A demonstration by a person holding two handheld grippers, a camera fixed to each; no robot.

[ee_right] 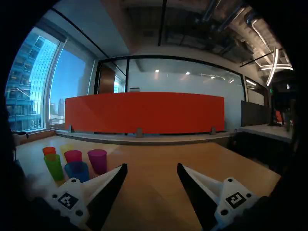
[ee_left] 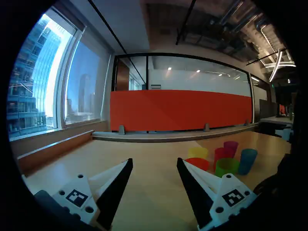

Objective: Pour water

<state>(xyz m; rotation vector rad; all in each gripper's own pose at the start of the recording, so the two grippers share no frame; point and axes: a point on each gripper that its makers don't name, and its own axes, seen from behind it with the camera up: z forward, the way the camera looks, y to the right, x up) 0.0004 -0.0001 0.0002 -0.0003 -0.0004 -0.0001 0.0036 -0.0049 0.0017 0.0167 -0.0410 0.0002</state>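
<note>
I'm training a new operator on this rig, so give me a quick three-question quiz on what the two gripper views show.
1. True or false: the left gripper is shut on a cup.
2. How many plastic cups stand on the wooden table? A four, B six, C nine.
3. Fill in: of the cups beside the purple cup, the one nearest the right gripper is ___.

Key: 1 false, its jaws stand open with nothing between them. 2 B. 3 blue, the blue cup.
</note>
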